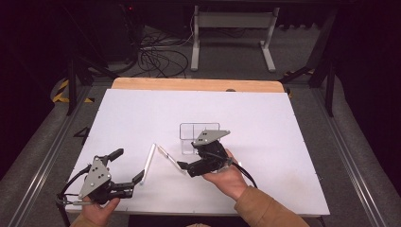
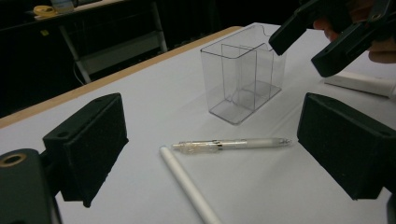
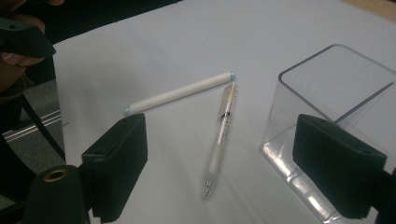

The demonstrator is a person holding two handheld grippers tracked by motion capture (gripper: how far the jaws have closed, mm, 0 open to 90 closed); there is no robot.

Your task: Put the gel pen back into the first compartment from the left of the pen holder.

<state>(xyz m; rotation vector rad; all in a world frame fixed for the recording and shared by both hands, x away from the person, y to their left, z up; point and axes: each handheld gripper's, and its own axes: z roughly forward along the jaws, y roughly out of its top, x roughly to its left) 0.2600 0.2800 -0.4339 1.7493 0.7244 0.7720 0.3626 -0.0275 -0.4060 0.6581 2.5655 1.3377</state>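
High view: one pen (image 1: 171, 159), one white stick (image 1: 148, 162), one clear box (image 1: 198, 137); both tongs released.

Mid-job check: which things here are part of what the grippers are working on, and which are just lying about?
In the job:
- clear pen, between the right gripper's open fingers
- white stick, touching the pen's far end
- clear divided holder beside them
- left gripper, open, empty

Lying about:
- cables on the floor
- white table frame

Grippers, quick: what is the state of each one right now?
Left gripper: open, holding nothing, jaws set wide above the table.
Right gripper: open, nothing held; the pen lies on the table between its jaws, untouched.
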